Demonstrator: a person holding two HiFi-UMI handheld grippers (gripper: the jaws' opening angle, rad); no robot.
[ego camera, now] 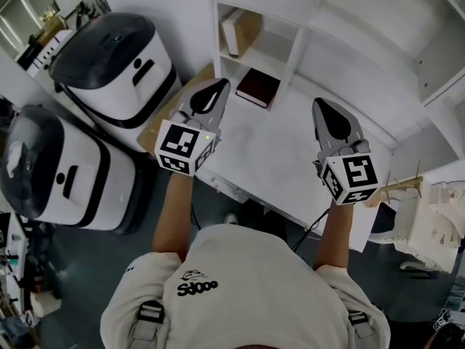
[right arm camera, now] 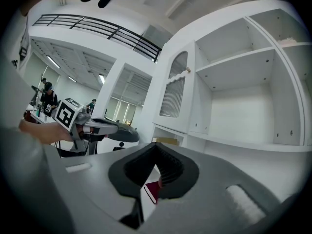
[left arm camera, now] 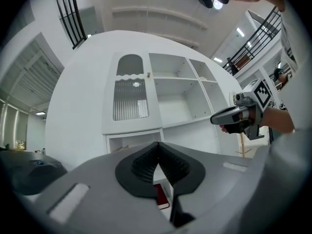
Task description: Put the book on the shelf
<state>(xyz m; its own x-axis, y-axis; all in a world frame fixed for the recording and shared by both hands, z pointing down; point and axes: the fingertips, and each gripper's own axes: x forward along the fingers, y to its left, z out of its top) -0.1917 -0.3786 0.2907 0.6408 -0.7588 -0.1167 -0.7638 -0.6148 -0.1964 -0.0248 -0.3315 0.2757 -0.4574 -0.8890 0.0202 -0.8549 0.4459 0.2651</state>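
A dark red book [ego camera: 258, 87] lies flat on the white table [ego camera: 290, 158], at the foot of the white shelf unit [ego camera: 294, 46]. My left gripper [ego camera: 220, 86] hovers just left of the book, jaws shut and empty. My right gripper [ego camera: 324, 105] hangs over the table to the book's right, also shut with nothing in it. In the left gripper view the book [left arm camera: 161, 195] shows below the closed jaws of the left gripper [left arm camera: 157, 144], and the right gripper [left arm camera: 217, 119] floats at the right. The right gripper view shows the book [right arm camera: 153, 190] under the shut right gripper [right arm camera: 156, 144].
A pale book [ego camera: 232, 31] stands in the shelf's low cubby; the upper shelves [right arm camera: 243, 62] hold nothing. Two large white-and-black machines [ego camera: 116, 64] [ego camera: 58, 169] stand left of the table. A wooden model [ego camera: 403, 187] sits at the table's right end.
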